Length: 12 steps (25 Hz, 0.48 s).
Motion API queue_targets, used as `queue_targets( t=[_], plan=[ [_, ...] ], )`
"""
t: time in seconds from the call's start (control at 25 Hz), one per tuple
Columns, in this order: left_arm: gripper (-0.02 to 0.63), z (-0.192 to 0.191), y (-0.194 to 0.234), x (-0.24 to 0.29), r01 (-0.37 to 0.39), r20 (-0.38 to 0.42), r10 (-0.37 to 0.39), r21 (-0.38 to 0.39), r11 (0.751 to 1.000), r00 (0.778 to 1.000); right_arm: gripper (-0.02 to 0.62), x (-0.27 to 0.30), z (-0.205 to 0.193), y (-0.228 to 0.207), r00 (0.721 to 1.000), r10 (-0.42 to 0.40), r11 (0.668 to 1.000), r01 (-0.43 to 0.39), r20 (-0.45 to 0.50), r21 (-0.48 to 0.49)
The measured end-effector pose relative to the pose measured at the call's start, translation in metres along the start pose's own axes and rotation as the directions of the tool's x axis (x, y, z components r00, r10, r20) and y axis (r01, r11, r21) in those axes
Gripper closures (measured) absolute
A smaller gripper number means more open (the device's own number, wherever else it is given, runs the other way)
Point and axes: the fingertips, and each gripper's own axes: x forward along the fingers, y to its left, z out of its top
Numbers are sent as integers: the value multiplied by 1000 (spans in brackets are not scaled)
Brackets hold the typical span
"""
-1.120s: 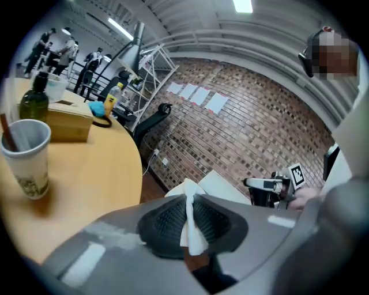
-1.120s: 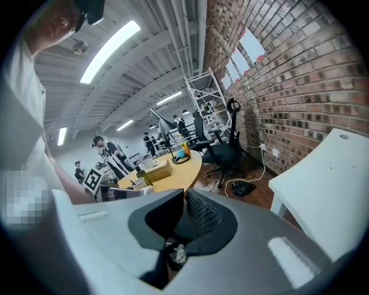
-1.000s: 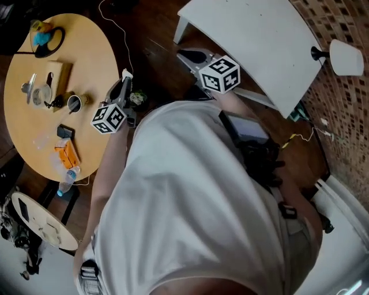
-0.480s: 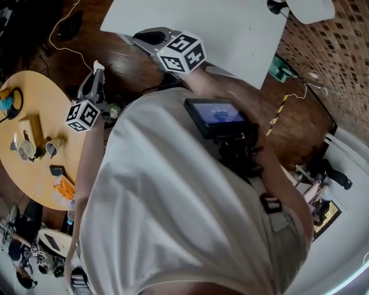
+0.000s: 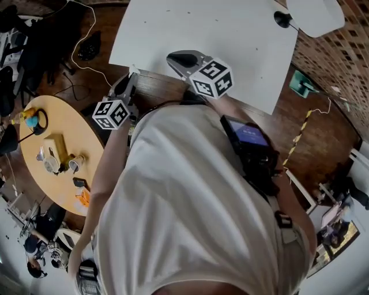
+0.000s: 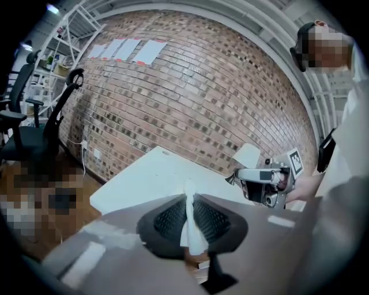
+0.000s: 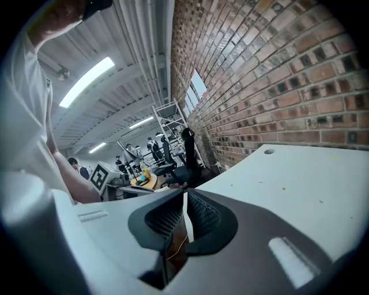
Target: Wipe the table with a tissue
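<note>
In the head view my left gripper [image 5: 131, 75] hangs over the dark wood floor just short of the white table [image 5: 230, 34]. It is shut on a white tissue [image 5: 134, 70]. The left gripper view shows the tissue [image 6: 189, 227] standing upright, pinched between the dark pads of that gripper [image 6: 187, 201], with the table [image 6: 153, 176] ahead. My right gripper [image 5: 174, 57] reaches over the table's near edge. Its jaws [image 7: 184, 203] stand shut, and only a thin pale slit shows between them. From the left gripper view the right gripper [image 6: 262, 181] appears at the right.
A round wooden table [image 5: 55, 155] with cups and small items stands at the left. Black office chairs [image 5: 34, 46] and cables lie on the floor beyond it. A white lamp [image 5: 314, 14] sits at the table's far right. A brick wall [image 6: 190, 98] rises behind the table.
The person has turned from the round wooden table toward the white table, which now fills the top of the head view. Both grippers have come up to its near edge, the left still holding the tissue.
</note>
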Motion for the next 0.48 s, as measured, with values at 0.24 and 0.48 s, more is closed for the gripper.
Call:
queue_targets(
  t=[0.24,0.48],
  plan=[
    [568,11,-10,42,3,-49,-2,35,999,999,571,-22,-1,-45,999,-33,998,32,28,50],
    [568,20,-6,63,15,-89,-11,52,999,996,571,-25,4,-71,997,-66,995,63,36,83]
  ],
)
